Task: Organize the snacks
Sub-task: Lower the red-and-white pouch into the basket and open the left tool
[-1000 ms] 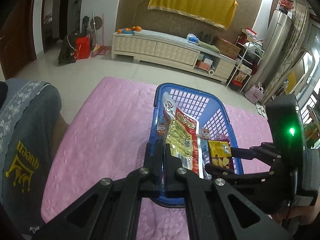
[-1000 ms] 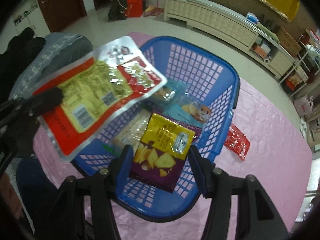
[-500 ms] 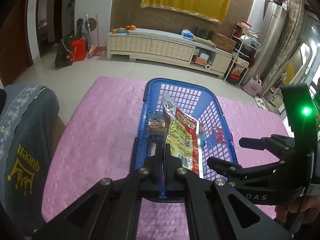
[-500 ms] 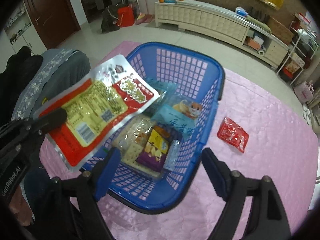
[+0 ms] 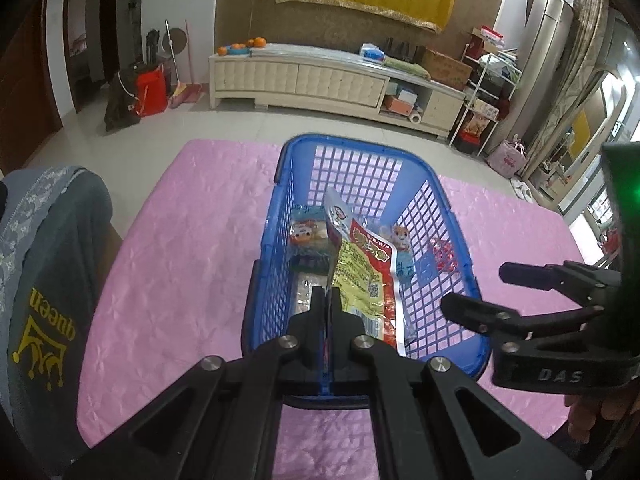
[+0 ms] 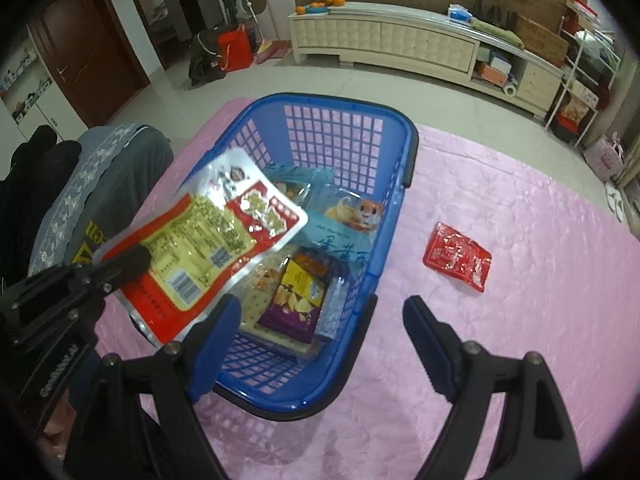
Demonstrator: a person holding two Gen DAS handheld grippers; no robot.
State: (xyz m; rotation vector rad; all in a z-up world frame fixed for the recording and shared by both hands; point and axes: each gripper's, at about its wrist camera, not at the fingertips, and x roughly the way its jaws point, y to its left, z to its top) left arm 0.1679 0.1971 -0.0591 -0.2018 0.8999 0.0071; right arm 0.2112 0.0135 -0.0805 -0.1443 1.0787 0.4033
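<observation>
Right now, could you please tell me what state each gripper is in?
Left gripper: shut on the red and yellow snack pouch.
Right gripper: open, jaws just opened, nothing between them.

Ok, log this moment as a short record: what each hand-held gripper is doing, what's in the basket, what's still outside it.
left hand-held gripper: shut on the red and yellow snack pack, held over the blue basket
right hand-held gripper: open, empty, above the basket's near right rim
in basket: purple and yellow chip packet, hamster-print packet, further packets underneath
outside basket: small red packet, flat on the pink cloth, right of the basket
</observation>
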